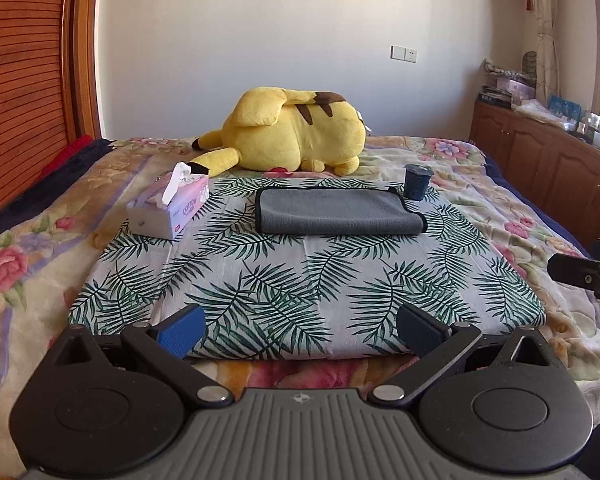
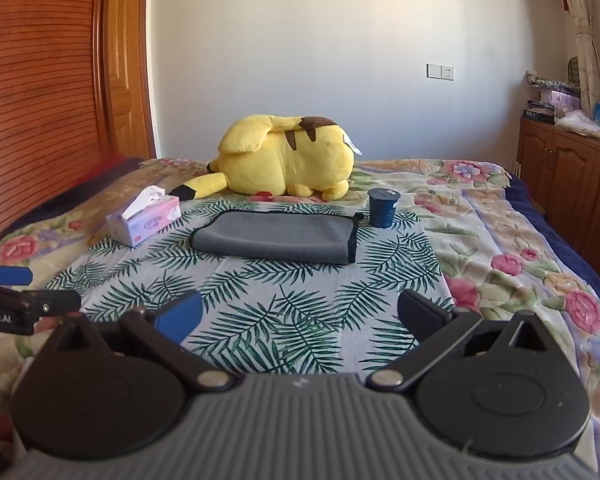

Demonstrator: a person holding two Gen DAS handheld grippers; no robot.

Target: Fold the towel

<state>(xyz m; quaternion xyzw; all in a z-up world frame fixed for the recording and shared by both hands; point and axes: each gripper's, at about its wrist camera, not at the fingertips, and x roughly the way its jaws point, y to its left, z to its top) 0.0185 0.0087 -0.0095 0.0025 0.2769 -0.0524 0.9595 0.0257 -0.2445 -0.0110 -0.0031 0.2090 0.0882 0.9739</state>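
A grey towel with black trim [image 1: 338,211] lies folded flat at the far end of a leaf-patterned cloth [image 1: 300,280] on the bed; it also shows in the right wrist view [image 2: 274,237]. My left gripper [image 1: 300,326] is open and empty, low over the near edge of the cloth, well short of the towel. My right gripper [image 2: 298,314] is open and empty over the near part of the cloth [image 2: 300,312]. The right gripper's side shows at the right edge of the left view [image 1: 588,276], and the left gripper's blue pad at the left edge of the right view [image 2: 8,276].
A yellow plush toy [image 1: 296,134] lies behind the towel. A tissue box [image 1: 168,208] stands left of the towel and a dark cup [image 1: 417,182] at its right corner. A wooden headboard [image 1: 20,80] is on the left, wooden cabinets [image 1: 548,160] on the right.
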